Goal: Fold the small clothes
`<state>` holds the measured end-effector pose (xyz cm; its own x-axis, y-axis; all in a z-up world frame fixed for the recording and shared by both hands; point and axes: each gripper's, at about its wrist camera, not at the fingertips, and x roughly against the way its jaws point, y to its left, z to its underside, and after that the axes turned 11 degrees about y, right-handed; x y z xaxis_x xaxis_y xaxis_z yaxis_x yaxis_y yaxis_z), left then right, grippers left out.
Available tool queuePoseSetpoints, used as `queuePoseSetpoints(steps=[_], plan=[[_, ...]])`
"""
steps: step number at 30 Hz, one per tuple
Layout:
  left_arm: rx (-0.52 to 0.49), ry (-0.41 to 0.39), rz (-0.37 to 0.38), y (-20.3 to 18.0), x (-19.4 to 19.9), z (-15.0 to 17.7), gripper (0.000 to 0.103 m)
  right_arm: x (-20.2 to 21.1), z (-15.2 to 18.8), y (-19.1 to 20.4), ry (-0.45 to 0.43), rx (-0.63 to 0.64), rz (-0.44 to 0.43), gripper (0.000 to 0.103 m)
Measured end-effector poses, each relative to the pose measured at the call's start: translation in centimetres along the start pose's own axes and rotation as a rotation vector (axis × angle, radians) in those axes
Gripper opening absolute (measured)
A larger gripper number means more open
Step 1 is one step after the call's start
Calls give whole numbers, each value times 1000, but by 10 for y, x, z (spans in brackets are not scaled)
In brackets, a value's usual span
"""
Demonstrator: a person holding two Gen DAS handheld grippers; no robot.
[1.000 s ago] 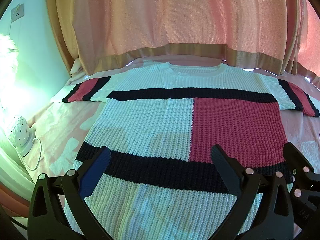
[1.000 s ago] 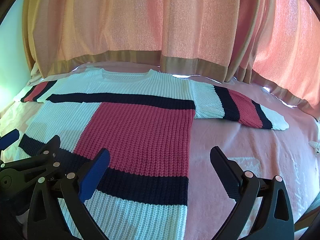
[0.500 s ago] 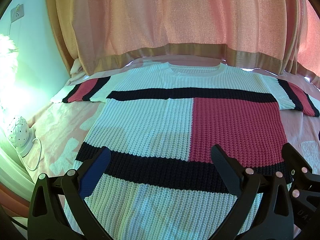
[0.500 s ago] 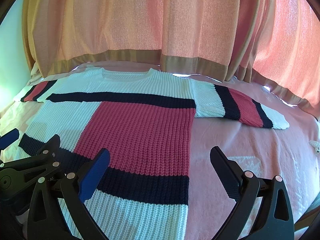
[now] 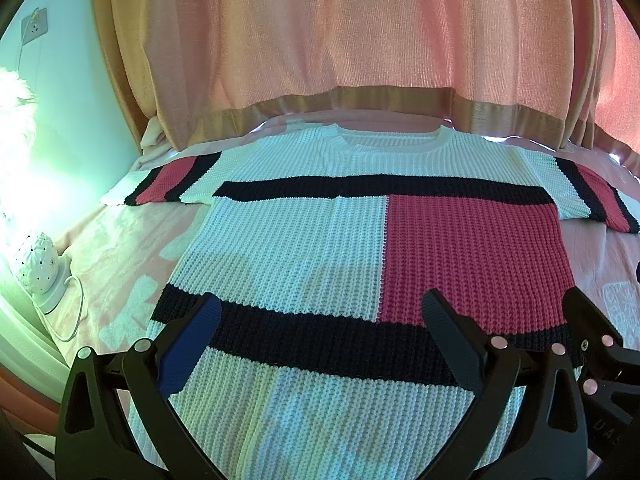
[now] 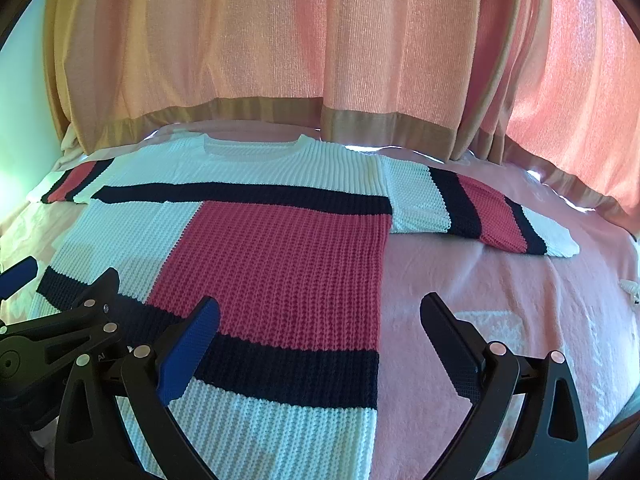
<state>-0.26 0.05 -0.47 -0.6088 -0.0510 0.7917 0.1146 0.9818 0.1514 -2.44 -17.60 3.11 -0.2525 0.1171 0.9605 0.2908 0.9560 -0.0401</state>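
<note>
Left wrist view takes in the salmon-pink curtain hanging behind the bed, whose pink cover carries the knit sweater. That sweater lies flat and face up in the middle of the bed, neckline toward the curtain, both short sleeves spread out sideways, its body blocked in white, navy bands and a raspberry-red panel. From the right wrist view the sweater fills the left half of the bed cover, and its right sleeve reaches out across the bare pink sheet. Left of the sweater, at the bed's edge, a small white dotted lamp with a thin cord stands by the green-lit wall. Over the sweater's hem, the left hand-held gripper hangs with its jaws spread wide, holding nothing. At the sweater's right side edge, the right hand-held gripper is likewise released, one finger above the knit and the other above the sheet. Whether either touches the fabric cannot be told.
</note>
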Motion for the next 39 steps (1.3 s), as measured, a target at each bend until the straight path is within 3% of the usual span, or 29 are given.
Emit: queuePoseSetpoints(steps=[16, 21, 24, 26, 30, 35, 39], plan=[[2, 2, 2, 1, 0, -1, 98, 0, -1, 0, 1, 1, 0, 98], [42, 17, 53, 11, 4, -9, 98, 10, -3, -12, -55, 42, -91, 98], [91, 20, 95, 23, 11, -25, 98, 19, -14, -56, -127, 18, -122, 98], [112, 2, 98, 30, 18, -41, 98, 17, -27, -94, -124, -37, -117, 98], [94, -103, 66, 27, 29, -75, 98, 6, -52, -185, -150, -129, -79, 98], [74, -165, 23, 11, 17, -97, 98, -42, -66, -290, -73, -252, -22, 96], [90, -119, 42, 5, -1, -103, 98, -94, -53, -359, 3, -436, -49, 86]])
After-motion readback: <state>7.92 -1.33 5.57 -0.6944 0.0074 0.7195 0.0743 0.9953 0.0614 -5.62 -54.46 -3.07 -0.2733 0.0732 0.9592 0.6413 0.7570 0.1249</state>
